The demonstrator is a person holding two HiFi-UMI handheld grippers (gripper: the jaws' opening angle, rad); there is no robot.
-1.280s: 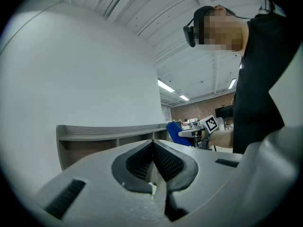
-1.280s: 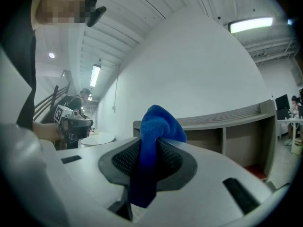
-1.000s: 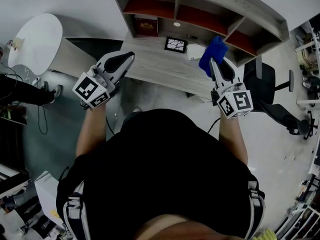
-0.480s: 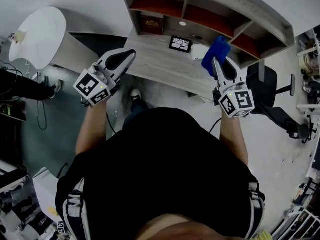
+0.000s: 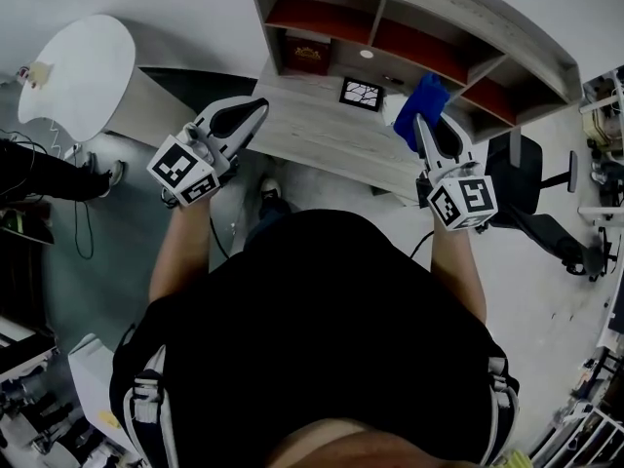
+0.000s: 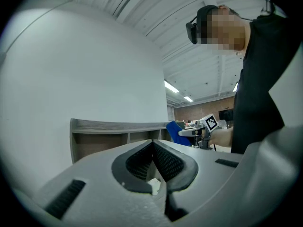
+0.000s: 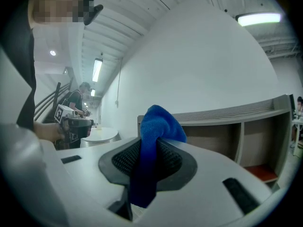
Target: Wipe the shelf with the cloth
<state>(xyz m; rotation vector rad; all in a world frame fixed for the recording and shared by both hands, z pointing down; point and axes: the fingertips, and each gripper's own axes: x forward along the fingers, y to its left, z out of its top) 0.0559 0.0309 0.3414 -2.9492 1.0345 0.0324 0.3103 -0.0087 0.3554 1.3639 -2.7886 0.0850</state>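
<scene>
A blue cloth (image 5: 419, 103) sticks out of my right gripper (image 5: 420, 123), which is shut on it, held above the desk's right part in front of the shelf (image 5: 468, 27). The right gripper view shows the cloth (image 7: 158, 126) pinched between the jaws, with the wooden shelf (image 7: 246, 117) behind it. My left gripper (image 5: 255, 107) is shut and holds nothing, hovering at the desk's left end. In the left gripper view its jaws (image 6: 152, 143) meet, the shelf (image 6: 118, 129) lies beyond, and the blue cloth (image 6: 176, 132) shows at the right.
On the wooden desk (image 5: 322, 130) stand a dark tablet (image 5: 362, 94), a brown box (image 5: 306, 53) and a small white object (image 5: 367, 54). A round white table (image 5: 73, 71) is at left. An office chair (image 5: 526, 174) stands right of the desk.
Desk and shelf have shifted right and slightly down in the head view as the person came closer. Both grippers keep their pose; the cloth stays pinched.
</scene>
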